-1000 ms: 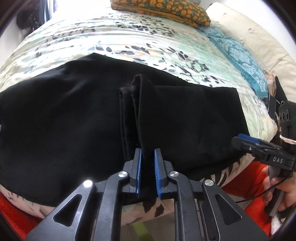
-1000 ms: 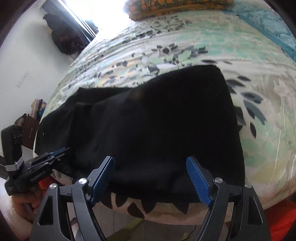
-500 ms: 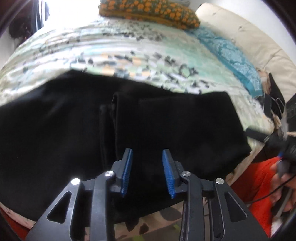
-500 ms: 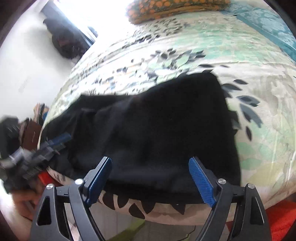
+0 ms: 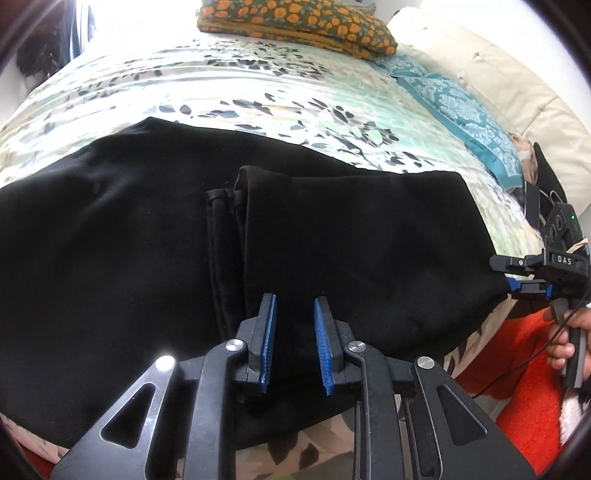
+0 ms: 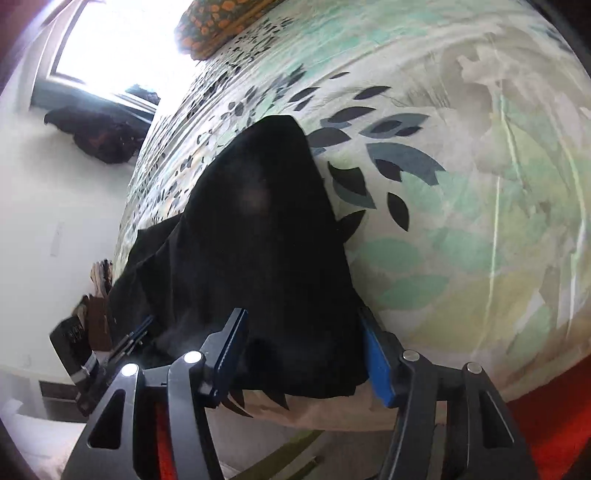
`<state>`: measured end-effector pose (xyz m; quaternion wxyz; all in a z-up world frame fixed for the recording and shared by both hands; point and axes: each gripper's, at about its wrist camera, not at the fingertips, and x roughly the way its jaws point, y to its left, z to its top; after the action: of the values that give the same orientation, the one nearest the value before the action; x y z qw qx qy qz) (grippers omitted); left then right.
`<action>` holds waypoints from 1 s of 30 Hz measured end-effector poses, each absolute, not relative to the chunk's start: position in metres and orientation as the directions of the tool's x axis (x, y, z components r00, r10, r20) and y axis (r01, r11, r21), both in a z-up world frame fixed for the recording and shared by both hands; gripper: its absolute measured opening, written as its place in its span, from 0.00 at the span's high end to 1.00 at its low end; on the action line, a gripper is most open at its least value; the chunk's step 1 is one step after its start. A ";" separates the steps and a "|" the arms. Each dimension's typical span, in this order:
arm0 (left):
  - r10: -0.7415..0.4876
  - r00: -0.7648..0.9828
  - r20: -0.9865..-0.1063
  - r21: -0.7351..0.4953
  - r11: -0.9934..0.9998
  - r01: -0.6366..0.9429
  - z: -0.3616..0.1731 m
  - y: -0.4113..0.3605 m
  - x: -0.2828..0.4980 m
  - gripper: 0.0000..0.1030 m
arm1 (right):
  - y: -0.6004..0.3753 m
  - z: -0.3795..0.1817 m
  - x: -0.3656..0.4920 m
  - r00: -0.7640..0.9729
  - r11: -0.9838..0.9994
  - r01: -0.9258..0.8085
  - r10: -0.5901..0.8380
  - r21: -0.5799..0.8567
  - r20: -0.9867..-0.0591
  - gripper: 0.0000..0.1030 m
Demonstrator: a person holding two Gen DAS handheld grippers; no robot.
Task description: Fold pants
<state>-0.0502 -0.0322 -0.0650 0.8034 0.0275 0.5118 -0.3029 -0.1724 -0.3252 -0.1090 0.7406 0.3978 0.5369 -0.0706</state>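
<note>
Bed point(image 5: 258, 85) with a leaf-print cover, orange-patterned cushion point(image 5: 295, 26) at the far edge, teal pillow point(image 5: 461, 107) toward the far right corner. Black pants point(image 5: 110, 277) lie along the near edge, one end already doubled over, hem stack showing mid-garment.

Step, as I read it: take hold of the right-hand folded end and the near edge for the next fold across.
- Grab all layers at once, close to the fold line, else the lower layers will likely lag and wrinkle.
- Lift both sides level so the edge stays square to the bed edge.

Right gripper point(image 6: 306, 354): tilted steeply down, rolled, at the pants' end by the near edge. Its jaws have just been closing and straddle the cloth bulge; I can't tell whether the pads press on it yet. A hand point(image 5: 565, 336) holds its handle.

Left gripper point(image 5: 293, 332): pitched down over the near edge just right of the hem stack, narrow gap, cloth behind the pads but no pinch visible.
</note>
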 end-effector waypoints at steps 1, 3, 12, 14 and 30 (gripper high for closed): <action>-0.462 0.291 -0.838 -0.270 0.813 0.515 -0.065 -0.031 -0.050 0.79 | -0.332 -0.114 -0.178 0.440 0.622 0.554 0.345 0.553 -0.829 0.43; -0.469 0.288 -0.835 -0.277 0.810 0.516 -0.065 -0.030 -0.049 0.79 | -0.337 -0.119 -0.185 0.477 0.558 0.572 0.370 0.601 -0.797 0.42; -0.475 0.287 -0.832 -0.286 0.810 0.512 -0.069 -0.026 -0.048 0.80 | -0.329 -0.114 -0.173 0.409 0.653 0.505 0.396 0.565 -0.822 0.40; -0.472 0.288 -0.833 -0.280 0.809 0.517 -0.069 -0.026 -0.048 0.80 | -0.319 -0.112 -0.166 0.351 0.725 0.470 0.369 0.503 -0.860 0.63; -0.530 0.221 -0.818 -0.388 0.794 0.468 -0.063 -0.023 -0.051 0.76 | -0.316 -0.094 -0.164 0.319 0.822 0.470 0.181 0.321 -0.930 0.55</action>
<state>-0.0509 -0.0231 -0.0632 0.7808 -0.0290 0.5360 -0.3197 -0.1645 -0.3165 -0.0943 0.7611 0.2829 0.5759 -0.0949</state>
